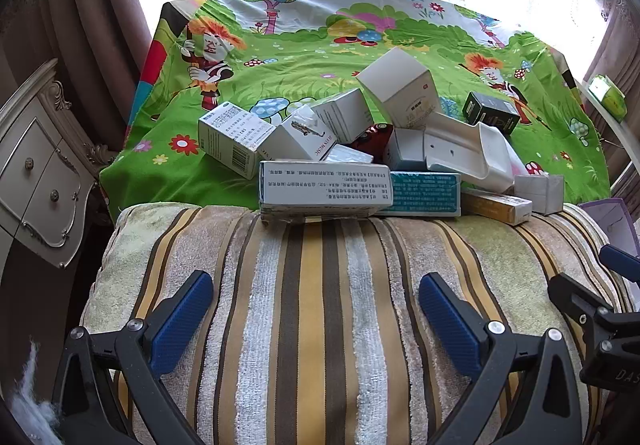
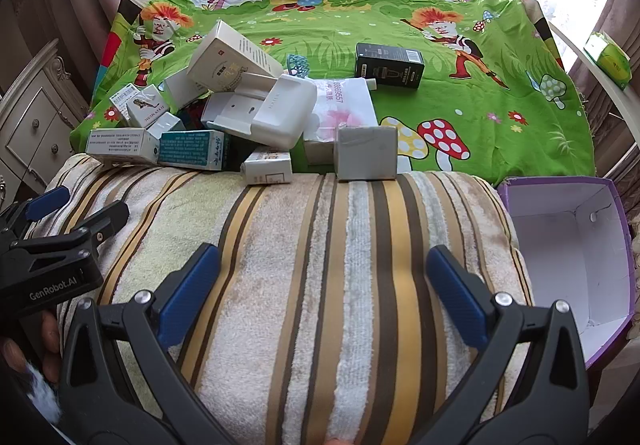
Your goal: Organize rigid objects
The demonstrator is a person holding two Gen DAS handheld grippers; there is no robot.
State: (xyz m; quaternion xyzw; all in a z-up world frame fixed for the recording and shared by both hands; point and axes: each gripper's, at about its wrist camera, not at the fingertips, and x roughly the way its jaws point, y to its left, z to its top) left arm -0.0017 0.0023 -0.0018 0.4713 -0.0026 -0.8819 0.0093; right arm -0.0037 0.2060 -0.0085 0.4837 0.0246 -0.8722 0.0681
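Observation:
A heap of small cartons lies on the green cartoon cloth (image 1: pixel 304 57) just beyond a striped towel (image 1: pixel 320 305). In it are a long white carton (image 1: pixel 320 185), a teal carton (image 1: pixel 424 193), a white plastic holder (image 1: pixel 468 149) and a tall white carton (image 1: pixel 396 85). A black carton (image 2: pixel 390 63) lies apart to the right, and a grey carton (image 2: pixel 366 153) stands at the towel's far edge. My left gripper (image 1: pixel 315 279) hangs open over the towel with nothing between its fingers. My right gripper (image 2: pixel 324 251) is open beside it, also holding nothing.
An open white box with a purple rim (image 2: pixel 572 245) stands at the towel's right end. A cream dresser (image 1: pixel 36 173) is to the left. Curtains and a bright window lie behind the cloth. A green pack (image 2: pixel 608 57) rests on a ledge at the far right.

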